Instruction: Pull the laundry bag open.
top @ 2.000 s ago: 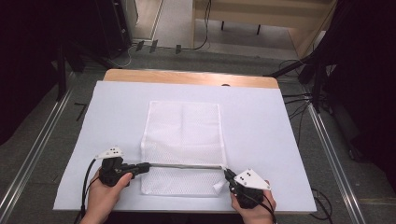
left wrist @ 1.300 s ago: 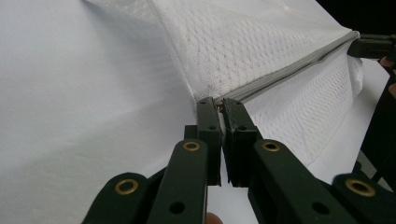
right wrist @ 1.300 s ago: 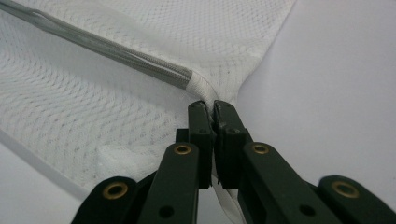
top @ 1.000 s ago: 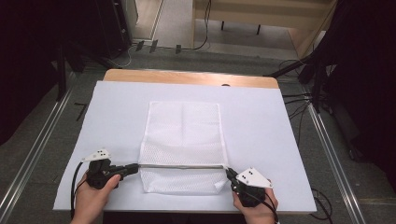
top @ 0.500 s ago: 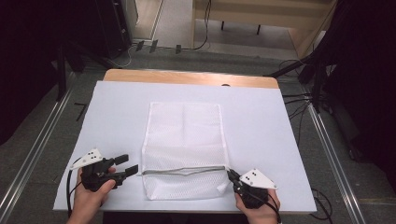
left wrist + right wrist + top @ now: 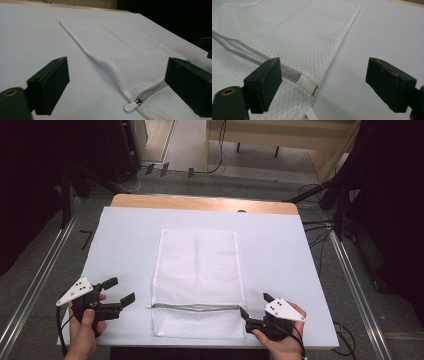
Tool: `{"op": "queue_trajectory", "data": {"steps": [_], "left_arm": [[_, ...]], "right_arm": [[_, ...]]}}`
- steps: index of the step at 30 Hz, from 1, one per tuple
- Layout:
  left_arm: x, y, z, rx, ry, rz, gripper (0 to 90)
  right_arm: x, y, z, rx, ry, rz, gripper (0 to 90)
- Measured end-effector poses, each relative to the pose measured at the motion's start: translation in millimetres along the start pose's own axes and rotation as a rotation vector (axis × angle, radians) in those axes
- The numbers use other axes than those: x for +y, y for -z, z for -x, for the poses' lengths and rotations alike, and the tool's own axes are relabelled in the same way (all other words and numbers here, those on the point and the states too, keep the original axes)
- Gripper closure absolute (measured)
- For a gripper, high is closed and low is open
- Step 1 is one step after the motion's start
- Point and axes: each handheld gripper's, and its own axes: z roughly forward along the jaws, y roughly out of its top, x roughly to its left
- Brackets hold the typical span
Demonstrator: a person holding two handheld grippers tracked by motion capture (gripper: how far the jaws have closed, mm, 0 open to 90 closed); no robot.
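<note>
One mesh bag (image 6: 198, 280) lengthwise away, zipper (image 6: 195, 307) crosswise, near end

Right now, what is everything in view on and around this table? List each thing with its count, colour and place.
mesh zipper bag: one, white, flat on the middle of the sheet, long side running away from the person
zipper: one, grey, across the bag's near end, partly gaping
zipper pull: one, white tab, at the zipper's left end
table cover sheet: one, white, spread over the table
table: one, wood edge showing at the far side
left gripper: one, black with a grey plate, left of the bag, jaws open
right gripper: one, black with a grey plate, at the bag's near right corner, jaws open
</note>
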Motion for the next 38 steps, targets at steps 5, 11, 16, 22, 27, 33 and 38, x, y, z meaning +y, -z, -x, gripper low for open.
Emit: {"op": "queue_trajectory", "data": {"steps": [5, 11, 16, 22, 27, 33, 38], "left_arm": [[-0.8, 2.7, -9.8, 0.014, 0.024, 0.003, 0.0], [-1.8, 0.8, -13.5, 0.047, 0.003, -0.016, 0.0], [-2.5, -1.7, -16.8, 0.057, 0.013, -0.037, 0.0], [-3.0, 1.5, -25.3, 0.071, 0.033, -0.028, 0.0], [-3.2, 5.1, -32.9, 0.1, 0.03, -0.027, 0.0], [-3.7, 6.1, -36.8, 0.111, 0.041, -0.023, 0.0], [-3.7, 5.4, -36.2, 0.113, 0.028, -0.028, 0.0]], "right_arm": [[-1.1, 7.7, 25.1, -0.01, -0.03, 0.022, 0.4], [-6.5, 13.3, 56.1, -0.066, -0.079, 0.032, 0.0], [-11.0, 16.5, 73.9, -0.105, -0.113, 0.035, 0.0], [-17.4, 22.6, 102.4, -0.167, -0.143, 0.039, 0.0], [-26.3, 29.2, 123.7, -0.198, -0.209, 0.047, 0.0], [-30.4, 30.5, 128.3, -0.21, -0.219, 0.042, 0.0], [-30.3, 29.1, 126.5, -0.207, -0.216, 0.038, 0.0]]}}
